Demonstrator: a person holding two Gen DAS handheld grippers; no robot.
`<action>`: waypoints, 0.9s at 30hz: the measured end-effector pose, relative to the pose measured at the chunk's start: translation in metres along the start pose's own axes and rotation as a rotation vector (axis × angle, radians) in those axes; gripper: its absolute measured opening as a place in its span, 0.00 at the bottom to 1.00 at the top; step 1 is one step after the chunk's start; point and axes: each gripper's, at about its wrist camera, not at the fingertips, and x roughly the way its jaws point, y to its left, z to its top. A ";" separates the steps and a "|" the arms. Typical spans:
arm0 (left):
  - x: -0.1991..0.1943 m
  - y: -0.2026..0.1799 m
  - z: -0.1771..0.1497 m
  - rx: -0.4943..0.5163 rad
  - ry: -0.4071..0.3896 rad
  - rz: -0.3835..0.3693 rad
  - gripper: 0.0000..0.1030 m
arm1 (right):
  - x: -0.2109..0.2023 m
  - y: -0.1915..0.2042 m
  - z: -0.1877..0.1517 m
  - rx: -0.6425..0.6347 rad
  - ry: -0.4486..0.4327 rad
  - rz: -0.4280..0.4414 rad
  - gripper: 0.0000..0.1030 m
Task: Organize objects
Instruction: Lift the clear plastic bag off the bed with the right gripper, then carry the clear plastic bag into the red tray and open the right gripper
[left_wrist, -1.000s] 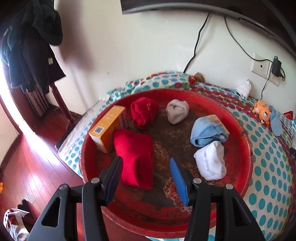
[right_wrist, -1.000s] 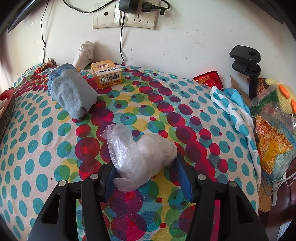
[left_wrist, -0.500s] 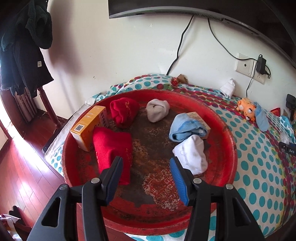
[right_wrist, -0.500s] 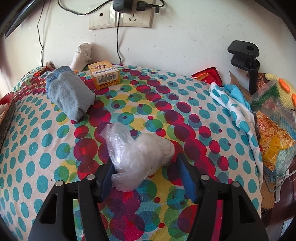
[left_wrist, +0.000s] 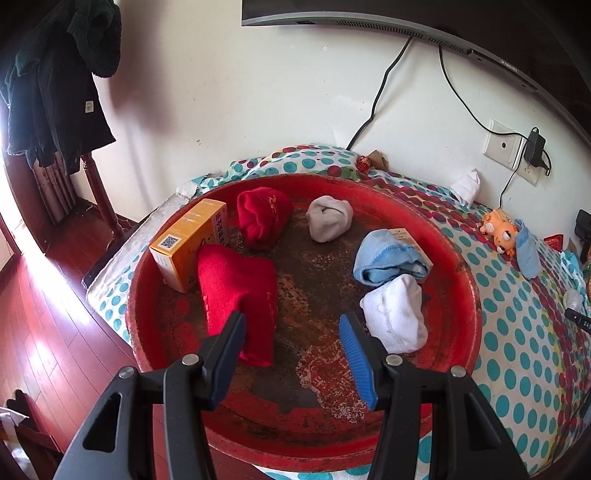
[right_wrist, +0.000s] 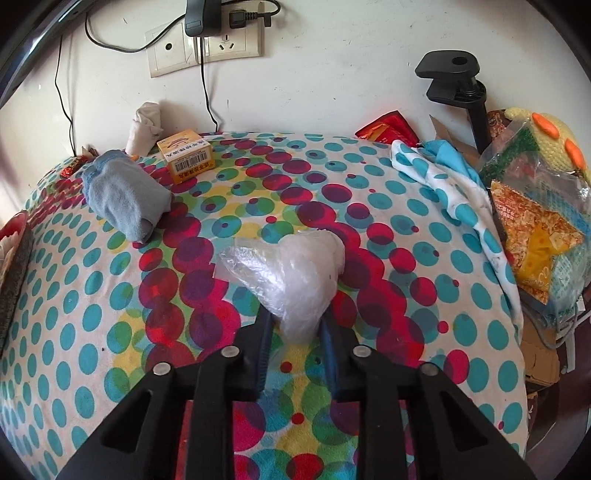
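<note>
Right gripper (right_wrist: 295, 325) clenched the plastic-wrapped bundle (right_wrist: 286, 273) between its jaws, long axis pointing forward-right. Left gripper (left_wrist: 291, 328), jaws released, hovered over the red basin (left_wrist: 469, 295) containing rolled socks (left_wrist: 395, 314) and an orange box (left_wrist: 188, 240).

- Polka-dot cloth surface (right_wrist: 388, 221) carries a red tray (left_wrist: 465, 280), grey-blue sock (right_wrist: 125, 195), orange box (right_wrist: 186, 155), plastic-wrapped bundle (right_wrist: 291, 266).
- Against the wall: white sock (right_wrist: 146, 123), red packet (right_wrist: 388, 127).
</note>
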 end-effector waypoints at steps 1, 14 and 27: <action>0.000 0.000 0.000 0.003 -0.002 0.000 0.53 | -0.001 -0.001 0.001 -0.001 -0.001 0.007 0.22; 0.003 0.005 0.001 -0.013 0.019 -0.017 0.53 | -0.024 0.025 0.006 -0.050 -0.032 0.035 0.22; 0.007 0.021 0.002 -0.088 0.036 -0.039 0.53 | -0.015 0.053 0.019 -0.111 -0.048 0.124 0.22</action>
